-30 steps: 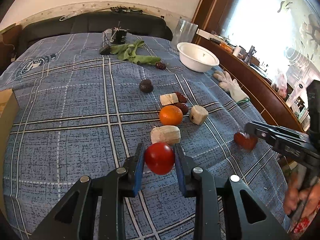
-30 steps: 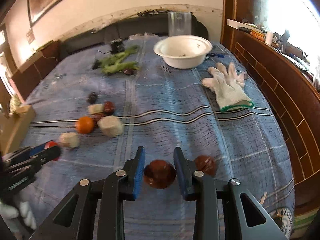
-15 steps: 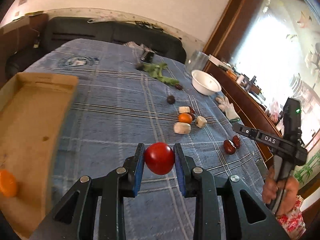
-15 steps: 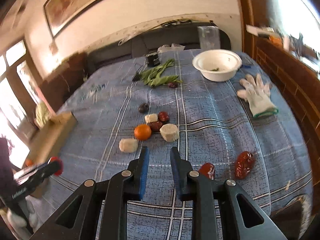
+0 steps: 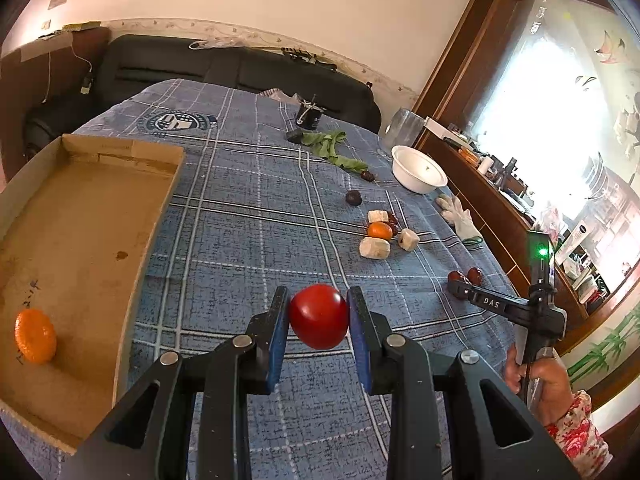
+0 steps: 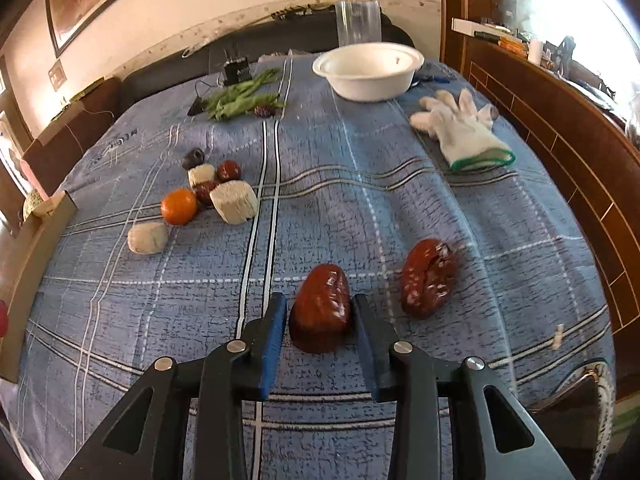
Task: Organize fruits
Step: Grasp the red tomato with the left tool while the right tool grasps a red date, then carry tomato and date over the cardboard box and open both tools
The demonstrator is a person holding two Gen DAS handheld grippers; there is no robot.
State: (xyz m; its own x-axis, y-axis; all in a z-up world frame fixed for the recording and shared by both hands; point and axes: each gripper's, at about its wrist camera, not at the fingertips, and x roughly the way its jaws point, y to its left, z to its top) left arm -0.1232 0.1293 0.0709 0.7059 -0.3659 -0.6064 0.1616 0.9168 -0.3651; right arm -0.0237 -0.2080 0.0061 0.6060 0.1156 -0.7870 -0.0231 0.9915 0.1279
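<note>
While we read both wrist views, we record the following:

Left gripper [image 5: 319, 317]: we see its blue pads clamped on a glossy red tomato [image 5: 319, 316], held clear above the blue plaid cloth [image 5: 248, 216].

Right gripper [image 6: 319, 318]: its jaws have just been opening; we see them stand a little apart around a dark red, wrinkled date [image 6: 320, 308] that lies on the cloth. A thin gap shows on the left pad; on the right side we cannot tell whether the pad touches.

Writing: we read "DAS" in white on the right gripper's arm in the left wrist view, with a green light lit above it. Handwritten marks on the cardboard tray [image 5: 132, 240] floor are too faint to read. A round printed crest [image 5: 176, 122] on the cloth carries lettering too small to read.

Tray contents: one orange mandarin [image 5: 35, 335] rests on the tray floor, near the close corner.

Second date [image 6: 428, 278]: it lies just beside the first, apart from it, with whitish flecks on its skin.

Fruit cluster: a second mandarin [image 6: 179, 206], pale cut chunks [image 6: 234, 202] and more dark dates lie together mid-cloth.

Far end: a white bowl [image 6: 368, 70], a white glove [image 6: 460, 132] and green leaves [image 6: 240, 98] lie on the cloth.

Person: a hand [image 5: 540, 380] with a floral sleeve grips the right gripper's handle.
</note>
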